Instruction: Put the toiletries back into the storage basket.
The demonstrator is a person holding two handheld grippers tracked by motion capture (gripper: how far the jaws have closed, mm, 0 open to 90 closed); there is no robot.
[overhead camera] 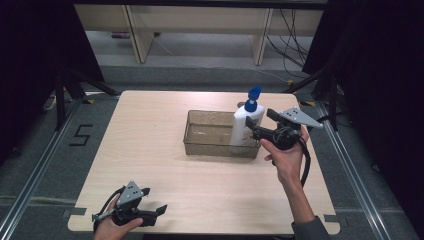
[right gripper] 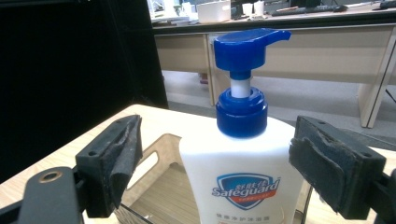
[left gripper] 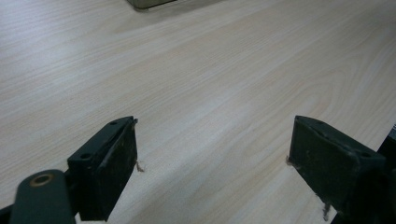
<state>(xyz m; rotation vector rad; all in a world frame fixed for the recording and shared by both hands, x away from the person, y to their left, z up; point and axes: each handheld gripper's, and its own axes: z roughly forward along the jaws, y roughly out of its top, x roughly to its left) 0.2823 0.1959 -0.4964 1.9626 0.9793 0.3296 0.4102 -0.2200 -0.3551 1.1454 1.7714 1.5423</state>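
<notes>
Bottle [overhead camera: 247,125] stands upright at the right end of the bin [overhead camera: 210,137], seemingly inside it, where the right gripper [right gripper: 215,170] brackets its shoulders, jaws spread wide and clear of the plastic, likely just before a grasp. Body white, glossy, rounded; pump blue. Bin clear, rectangular, with a handle slot. Left gripper [left gripper: 212,158] idles wide over the woodgrain table [overhead camera: 150,150].

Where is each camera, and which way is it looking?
High view: sits above the person's side, looks forward and down on the table; both hands show, holding the left gripper and right gripper.
Left gripper view: rides the left gripper, looks along its open jaws at bare tabletop.
Right gripper view: rides the right gripper, faces the soap bottle between its open jaws.
Shared: the bottle and clear bin appear in the high and right gripper views.
</notes>
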